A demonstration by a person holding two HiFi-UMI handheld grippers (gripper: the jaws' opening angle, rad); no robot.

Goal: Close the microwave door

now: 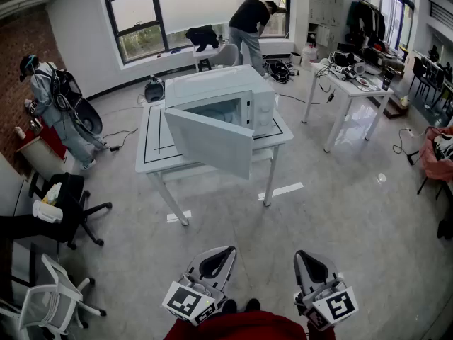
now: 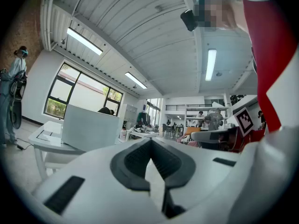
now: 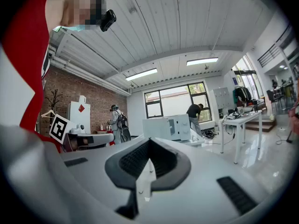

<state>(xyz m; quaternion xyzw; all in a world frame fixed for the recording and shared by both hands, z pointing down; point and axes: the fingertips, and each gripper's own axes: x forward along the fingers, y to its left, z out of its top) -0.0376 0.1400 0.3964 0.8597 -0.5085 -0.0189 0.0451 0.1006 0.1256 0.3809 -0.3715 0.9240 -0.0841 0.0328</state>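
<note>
In the head view, the microwave (image 1: 237, 91) is sitting on the white table (image 1: 152, 154) with its door (image 1: 211, 142) standing wide open, well apart from both grippers; no part of the closing looks done yet. In the left gripper view, the left gripper (image 2: 150, 141) is showing its jaws together, empty. In the right gripper view, the right gripper (image 3: 148, 141) is showing the same, facing the distant microwave; the approach and the push are both remaining.

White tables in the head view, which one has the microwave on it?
The nearer central table, marked with a black outline: the microwave sits on it, its door swung open. The right-hand table holds only small clutter.
</note>
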